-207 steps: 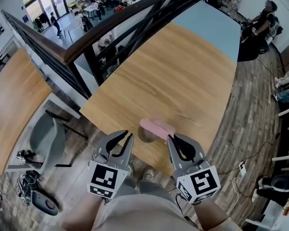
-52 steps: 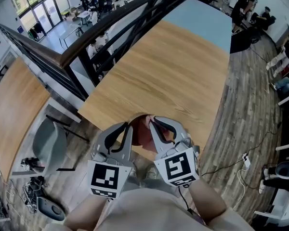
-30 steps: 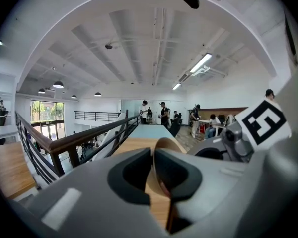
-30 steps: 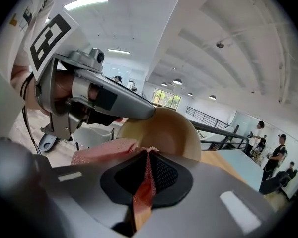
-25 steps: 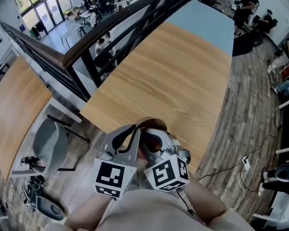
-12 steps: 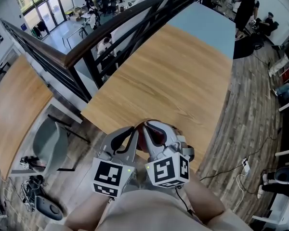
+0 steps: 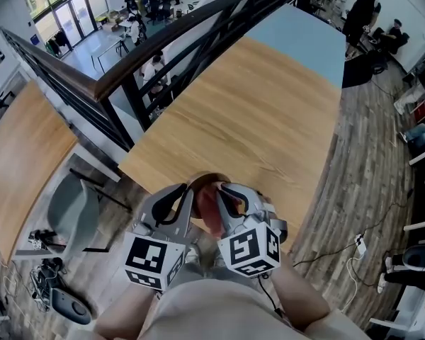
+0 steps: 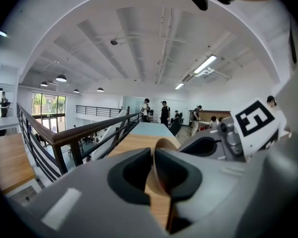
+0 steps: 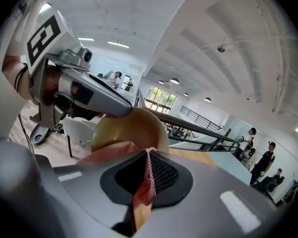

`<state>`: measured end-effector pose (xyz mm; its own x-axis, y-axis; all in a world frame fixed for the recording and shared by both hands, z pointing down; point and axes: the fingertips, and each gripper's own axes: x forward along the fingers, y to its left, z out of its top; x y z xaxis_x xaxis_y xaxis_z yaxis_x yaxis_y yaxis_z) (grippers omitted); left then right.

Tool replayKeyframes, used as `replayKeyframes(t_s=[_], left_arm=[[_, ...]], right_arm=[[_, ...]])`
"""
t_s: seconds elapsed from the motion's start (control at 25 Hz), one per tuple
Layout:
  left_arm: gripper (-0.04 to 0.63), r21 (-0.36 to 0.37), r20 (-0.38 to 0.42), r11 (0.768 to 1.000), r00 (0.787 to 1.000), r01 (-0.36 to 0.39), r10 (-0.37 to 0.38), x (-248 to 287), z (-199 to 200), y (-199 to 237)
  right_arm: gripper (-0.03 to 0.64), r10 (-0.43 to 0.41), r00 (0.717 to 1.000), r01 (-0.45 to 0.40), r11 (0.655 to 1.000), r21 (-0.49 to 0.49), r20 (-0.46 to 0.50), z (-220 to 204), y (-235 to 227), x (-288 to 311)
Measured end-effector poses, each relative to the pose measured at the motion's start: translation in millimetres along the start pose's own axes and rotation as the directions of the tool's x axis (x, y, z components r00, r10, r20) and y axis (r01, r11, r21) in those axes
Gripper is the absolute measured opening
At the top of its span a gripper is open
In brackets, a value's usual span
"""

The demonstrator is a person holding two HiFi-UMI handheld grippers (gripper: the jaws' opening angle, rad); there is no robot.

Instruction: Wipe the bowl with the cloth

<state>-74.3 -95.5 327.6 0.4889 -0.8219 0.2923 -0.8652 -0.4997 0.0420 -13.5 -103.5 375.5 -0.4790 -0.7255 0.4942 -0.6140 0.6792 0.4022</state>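
A tan bowl (image 7: pixel 200 182) is held on edge above the table's near edge. My left gripper (image 7: pixel 187 190) is shut on its thin rim (image 8: pixel 160 147), which runs between the jaws of the left gripper (image 8: pixel 153 153); those jaws have just been opening slightly with the rim still between them. My right gripper (image 7: pixel 224 188) is shut on a pink mesh cloth (image 7: pixel 211 210). In the right gripper view the cloth (image 9: pixel 146 181) hangs from the right gripper (image 9: pixel 149 153) and lies against the bowl's inside (image 9: pixel 134 125). The bowl's lower part is hidden by the grippers.
The wooden table (image 7: pixel 255 112) stretches away in front, with a pale blue table beyond. A dark railing (image 7: pixel 163 41) runs along its left side, and a grey chair (image 7: pixel 67 204) stands lower left. Several people stand at the far right of the room.
Early on the bowl and cloth lay on the table and both grippers were empty. Over the last second the right gripper with the cloth shifted slightly against the bowl; the left stayed put.
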Motion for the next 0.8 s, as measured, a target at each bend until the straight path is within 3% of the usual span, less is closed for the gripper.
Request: replayKeyframes(t_s=[0.12,0.28,0.4,0.6,0.8], left_arm=[[0.022,-0.002,-0.008,1.000,1.000,-0.015,0.015,-0.9,-3.7,4.2],[0.012,-0.009,-0.024,0.999,0.999,-0.033,0.033,-2.8,-10.2,14.5],[0.011,0.008,-0.044,0.999,0.998,-0.034,0.034,-3.4,-13.6,16.6],[0.011,0.130,-0.102,0.992,0.995,0.010,0.004,1.2,-17.8,1.6],[0.009,0.270,-0.159,0.959,0.986,0.082,-0.040,10.4,-19.6,-19.8]], right_arm=[[0.014,0.068,0.998,-0.069,0.997,0.040,0.010,-0.2,11.1,-2.0],[0.014,0.174,0.979,-0.186,0.975,0.119,0.105,21.1,17.9,-15.8],[0.014,0.148,0.978,-0.161,0.984,0.080,0.145,39.2,3.9,-29.2],[0.014,0.099,0.966,-0.104,0.994,0.011,0.238,78.3,-23.3,-51.5],[0.014,0.031,0.952,-0.038,0.999,0.016,0.305,106.7,-43.1,-57.0]])
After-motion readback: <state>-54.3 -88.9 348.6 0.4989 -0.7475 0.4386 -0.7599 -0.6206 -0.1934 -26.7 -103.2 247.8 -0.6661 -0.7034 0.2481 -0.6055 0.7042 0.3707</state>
